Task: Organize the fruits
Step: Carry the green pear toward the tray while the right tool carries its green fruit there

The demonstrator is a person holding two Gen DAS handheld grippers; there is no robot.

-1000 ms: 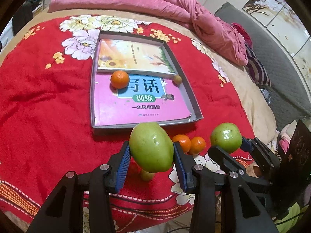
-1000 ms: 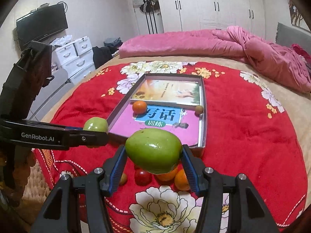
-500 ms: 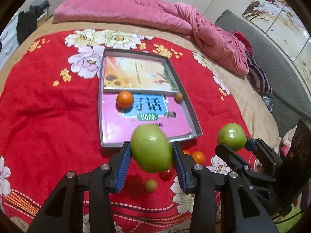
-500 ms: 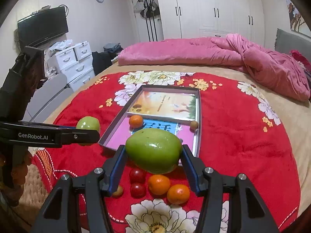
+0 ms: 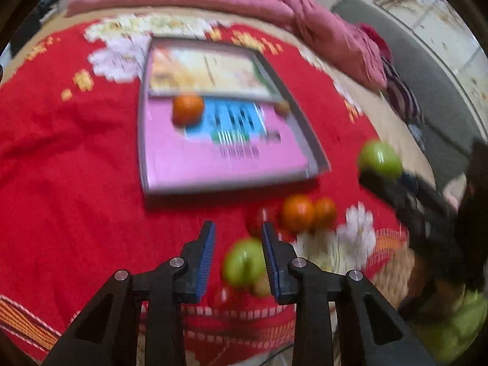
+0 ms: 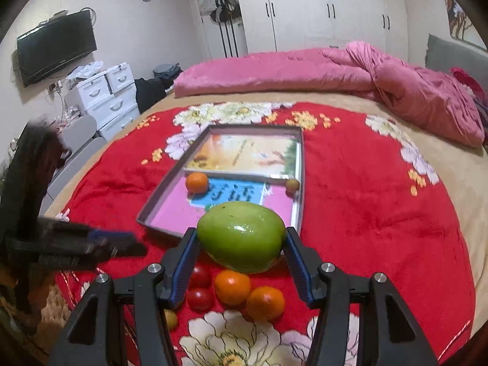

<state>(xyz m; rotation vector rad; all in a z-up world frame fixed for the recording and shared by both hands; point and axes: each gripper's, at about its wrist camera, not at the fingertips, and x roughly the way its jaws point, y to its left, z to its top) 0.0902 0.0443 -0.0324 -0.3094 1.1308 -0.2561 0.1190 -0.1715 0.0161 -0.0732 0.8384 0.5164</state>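
The left wrist view is motion-blurred. My left gripper (image 5: 238, 238) is open with nothing between its pads; a green fruit (image 5: 244, 262) lies below it on the red blanket, among small red fruits. My right gripper (image 6: 241, 238) is shut on a large green mango (image 6: 241, 236), held above the blanket before the grey tray (image 6: 300, 164); it also shows in the left wrist view (image 5: 379, 158). The tray holds books, an orange (image 6: 197, 182) and a small yellowish fruit (image 6: 292, 185). Two oranges (image 6: 233, 286) and red tomatoes (image 6: 199, 299) lie under the mango.
The red flowered blanket (image 6: 366, 213) covers a round bed. A pink quilt (image 6: 305, 70) is heaped at the far side. White drawers (image 6: 103, 91) and a TV stand at the left. The left gripper shows blurred at the left of the right wrist view (image 6: 76, 244).
The green fruit has left my left gripper and now lies on the blanket below it. The left gripper's jaws have narrowed and it is moving fast. The right gripper has risen with the mango.
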